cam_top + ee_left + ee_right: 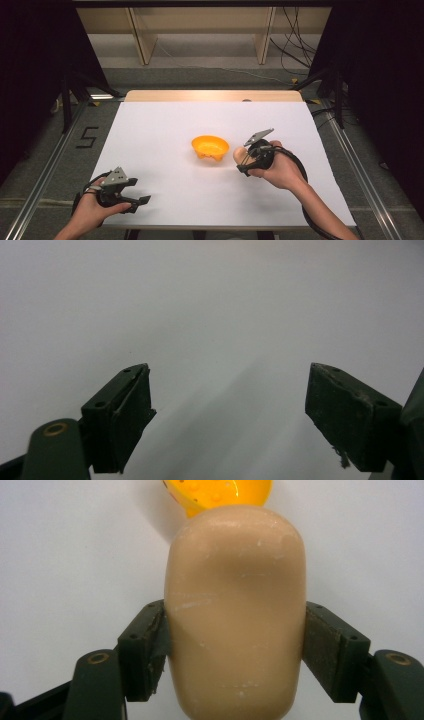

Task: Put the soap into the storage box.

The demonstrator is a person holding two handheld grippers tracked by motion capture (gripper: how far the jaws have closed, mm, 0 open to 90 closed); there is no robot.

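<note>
Firmly, the right gripper (235, 645) clamps a smooth beige oval, perhaps a soap bar (235, 610), its two black pads pressed against the bar's flanks in the right gripper view. At twelve o'clock beyond the bar, in that view, sits an orange bowl (220, 492) dotted with small holes. In the high view the right gripper (246, 161) is held by a hand (280, 170) at about four o'clock from the bowl (210, 147), just beside it, with the bar (239, 156) peeking out pale at the gripper's front. The bowl rests near the middle of the white table (160, 130). The left gripper (141, 202) lies at the table's seven o'clock corner, well apart from the bowl, its jaws spread wide with nothing between them, over bare white surface.
</note>
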